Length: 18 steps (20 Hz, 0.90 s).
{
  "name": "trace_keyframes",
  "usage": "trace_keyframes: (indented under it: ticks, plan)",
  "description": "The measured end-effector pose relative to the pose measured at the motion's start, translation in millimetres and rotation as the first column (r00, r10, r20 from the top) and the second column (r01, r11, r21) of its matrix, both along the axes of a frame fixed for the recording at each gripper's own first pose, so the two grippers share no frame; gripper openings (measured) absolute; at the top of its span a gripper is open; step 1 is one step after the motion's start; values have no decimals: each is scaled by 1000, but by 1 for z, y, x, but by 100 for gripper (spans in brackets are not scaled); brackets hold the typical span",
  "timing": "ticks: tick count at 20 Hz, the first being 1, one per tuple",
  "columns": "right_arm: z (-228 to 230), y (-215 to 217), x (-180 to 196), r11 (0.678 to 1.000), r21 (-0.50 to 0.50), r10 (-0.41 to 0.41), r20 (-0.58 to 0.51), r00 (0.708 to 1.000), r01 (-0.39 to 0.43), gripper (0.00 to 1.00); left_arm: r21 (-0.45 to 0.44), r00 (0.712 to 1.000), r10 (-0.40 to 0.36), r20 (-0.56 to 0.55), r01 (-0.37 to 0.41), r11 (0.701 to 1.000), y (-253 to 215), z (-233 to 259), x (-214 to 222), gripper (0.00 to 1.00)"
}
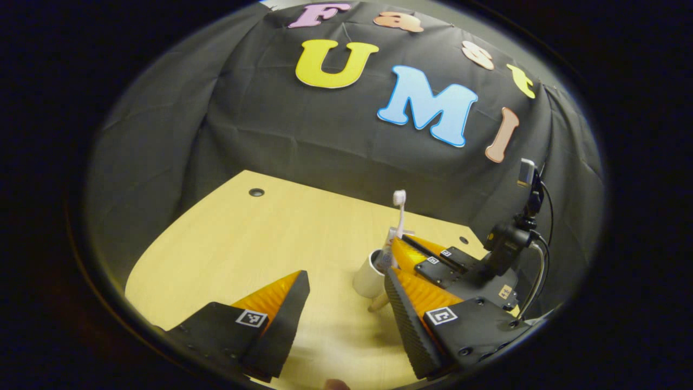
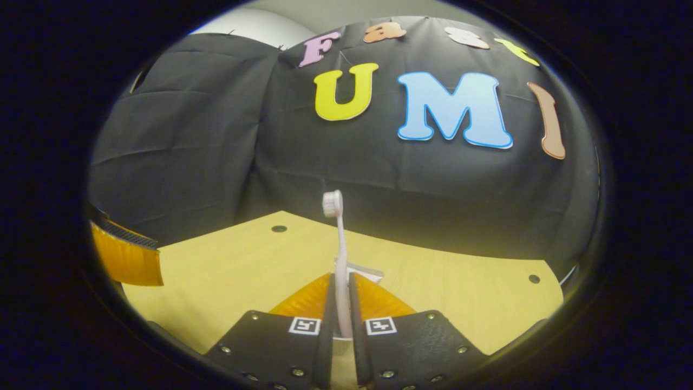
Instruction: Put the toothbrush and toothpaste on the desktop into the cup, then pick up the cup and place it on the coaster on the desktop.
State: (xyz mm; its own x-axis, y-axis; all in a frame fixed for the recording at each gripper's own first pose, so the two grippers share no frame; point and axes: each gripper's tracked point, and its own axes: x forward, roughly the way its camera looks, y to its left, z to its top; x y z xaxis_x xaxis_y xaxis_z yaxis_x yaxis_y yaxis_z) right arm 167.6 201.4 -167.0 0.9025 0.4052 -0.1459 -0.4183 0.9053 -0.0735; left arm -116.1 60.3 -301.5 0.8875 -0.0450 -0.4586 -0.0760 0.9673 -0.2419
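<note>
Wooden desktop [image 1: 227, 254]: right gripper [image 2: 341, 303] pinches toothbrush [image 2: 340, 254] upright over white cup [image 1: 369, 277], toothpaste [image 1: 386, 253] inside. Lower straight, then release. Left gripper [image 1: 346, 309] jaws spread, empty.

The left gripper [image 1: 346, 303] hangs over the desk [image 1: 233, 244] near its front edge with its two fingers spread wide apart and nothing between them. The right gripper [image 2: 340, 303] has its fingers drawn close together, both pressing on the shaft of the toothbrush [image 2: 338, 238], which stands upright between them. In the left gripper view the right gripper sits just beyond the left one's right finger [image 1: 417, 309], toward the desk's right edge.
</note>
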Motion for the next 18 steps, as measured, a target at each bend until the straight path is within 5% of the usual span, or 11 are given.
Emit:
trace_keyframes:
  ticks: [3, 5, 10, 18]
  plan:
    - [3, -6, -2, 1000, 16, -4, -2, 1000, 4, 39, 3, 1000, -9, -2, 9, 1000, -6, -1, 2, 91]
    - [8, -10, -5, 999, 34, -11, -10, 1000, 11, 65, 6, 1000, -15, -4, 15, 1000, -8, -2, 4, 91]
    - [30, -39, -10, 996, 53, -67, 1, 998, 67, 78, 4, 999, -32, -31, 33, 999, -18, -10, 16, 91]
    - [65, -103, -34, 981, 80, -173, -28, 985, 174, 78, -12, 985, -117, -128, 116, 993, -61, -31, 48, 91]
